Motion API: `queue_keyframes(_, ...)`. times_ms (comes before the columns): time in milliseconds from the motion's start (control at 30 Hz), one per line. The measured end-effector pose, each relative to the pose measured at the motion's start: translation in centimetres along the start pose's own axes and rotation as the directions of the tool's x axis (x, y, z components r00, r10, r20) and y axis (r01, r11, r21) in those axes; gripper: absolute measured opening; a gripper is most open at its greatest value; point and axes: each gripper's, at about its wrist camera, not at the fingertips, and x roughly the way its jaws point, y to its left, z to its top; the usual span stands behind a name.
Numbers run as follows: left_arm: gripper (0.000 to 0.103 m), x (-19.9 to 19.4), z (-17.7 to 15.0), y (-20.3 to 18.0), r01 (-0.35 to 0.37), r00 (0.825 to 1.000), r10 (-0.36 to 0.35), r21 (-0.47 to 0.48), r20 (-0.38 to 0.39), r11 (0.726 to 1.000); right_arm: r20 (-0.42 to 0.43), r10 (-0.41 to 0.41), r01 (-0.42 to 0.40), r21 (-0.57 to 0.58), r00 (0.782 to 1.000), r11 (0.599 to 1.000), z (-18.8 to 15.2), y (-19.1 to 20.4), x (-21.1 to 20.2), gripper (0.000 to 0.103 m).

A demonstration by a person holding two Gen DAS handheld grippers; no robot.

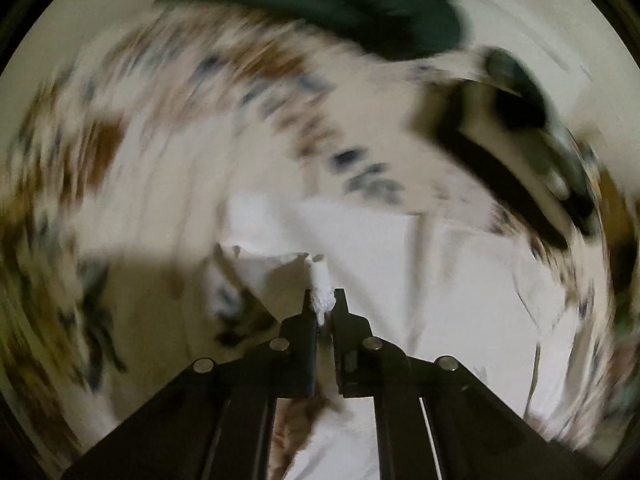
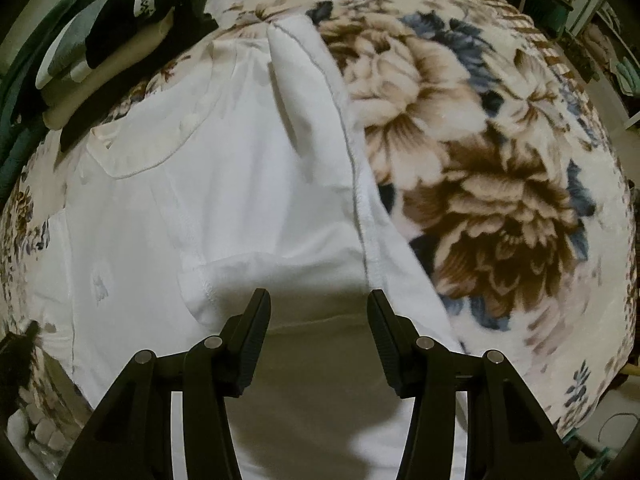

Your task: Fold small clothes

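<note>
Between the left gripper's (image 1: 323, 300) nearly closed jaws sits a pinched tuft of white cloth, an edge or corner of the white garment (image 2: 224, 184); the rest of that view is smeared by motion blur, so which part of the garment is held cannot be told. Ahead of those fingers the fabric drapes away in a raised fold. Over the same garment, the right gripper (image 2: 319, 304) hovers with its jaws spread wide and nothing between them; its shadow falls on the cloth just ahead of the fingertips. Beyond the right fingers the garment lies mostly flat, with a stitched seam running away on the right and a curved seam, perhaps a pocket, far ahead on the left. Under and around it spreads a floral blanket (image 2: 480, 168). At far upper left, well apart from the fingers, rests a stack of folded clothes (image 2: 100, 40), suggesting earlier items are done. Judged from this layout, the white piece is at an early fold, with further folds and stacking remaining.
</note>
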Motion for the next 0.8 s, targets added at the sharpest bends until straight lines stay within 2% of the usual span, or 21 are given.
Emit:
queue_keyframes(33, 0.005, -0.7, -0.6, -2.2, 0.008, 1.0, -0.01, 0.093, 0.021, 0.996, 0.005, -0.005, 0.005, -0.001, 1.0, 1.0, 0.1, -0.2, 0.0, 0.053)
queue_keyframes(100, 0.005, -1.2, -2.0, -5.5, 0.023, 0.999, -0.03, 0.217, 0.032, 0.976, 0.008, -0.012, 0.012, -0.005, 1.0, 1.0, -0.2, -0.8, -0.2, 0.053)
queue_keyframes(167, 0.005, -1.4, -3.7, -8.0, 0.055, 0.998, -0.062, 0.298, 0.015, 0.953, 0.009, -0.023, 0.023, -0.012, 1.0, 1.0, 0.2, -1.3, -0.3, 0.053)
queue_keyframes(200, 0.005, -1.2, -5.0, -9.8, 0.078, 0.997, -0.083, 0.354, -0.003, 0.932, 0.009, -0.025, 0.025, -0.014, 1.0, 1.0, -0.2, -1.1, -0.6, 0.053)
queue_keyframes(267, 0.008, -1.0, -6.9, -12.1, 0.098, 0.995, -0.093, 0.436, -0.032, 0.895, 0.004, -0.026, 0.026, -0.021, 1.0, 0.999, -0.4, -1.4, -0.7, 0.053)
queue_keyframes(300, 0.009, -0.6, -8.2, -13.2, 0.109, 0.994, -0.09, 0.485, -0.063, 0.868, 0.002, -0.027, 0.027, -0.023, 1.0, 0.999, -0.8, -1.3, -0.9, 0.053)
queue_keyframes(400, 0.01, -0.9, -10.0, -14.2, 0.111, 0.993, -0.077, 0.538, -0.086, 0.835, -0.002, -0.024, 0.023, -0.037, 1.0, 0.999, -1.7, -0.6, -2.3, 0.053)
queue_keyframes(433, 0.01, -1.3, -10.4, -13.9, 0.107, 0.994, -0.076, 0.539, -0.08, 0.835, -0.003, -0.016, 0.016, -0.043, 1.0, 0.999, -1.8, -0.7, -2.6, 0.053)
queue_keyframes(500, 0.023, -1.9, -10.3, -13.0, 0.097, 0.995, -0.07, 0.521, -0.071, 0.848, -0.004, 0.017, -0.018, -0.055, 1.0, 0.998, -1.9, -0.1, -3.8, 0.053)
queue_keyframes(567, 0.066, -2.5, -9.6, -11.5, 0.063, 0.997, -0.036, 0.473, -0.066, 0.879, -0.009, 0.057, -0.058, -0.064, 0.998, 0.996, -1.9, 0.4, -4.6, 0.053)
queue_keyframes(600, 0.074, -3.0, -9.2, -10.6, 0.031, 0.999, -0.013, 0.439, -0.044, 0.898, -0.021, 0.1, -0.102, -0.069, 0.995, 0.992, -1.7, 0.9, -4.9, 0.055)
queue_keyframes(700, 0.076, -3.7, -7.8, -8.3, -0.052, 0.999, 0.052, 0.36, 0.012, 0.932, -0.073, 0.228, -0.234, -0.094, 0.971, 0.968, -1.2, 3.8, -5.0, 0.057)
queue_keyframes(800, 0.076, -2.5, -5.9, -5.2, -0.158, 0.987, 0.159, 0.284, 0.019, 0.946, -0.117, 0.312, -0.324, -0.113, 0.943, 0.939, -0.6, 7.5, -3.7, 0.057)
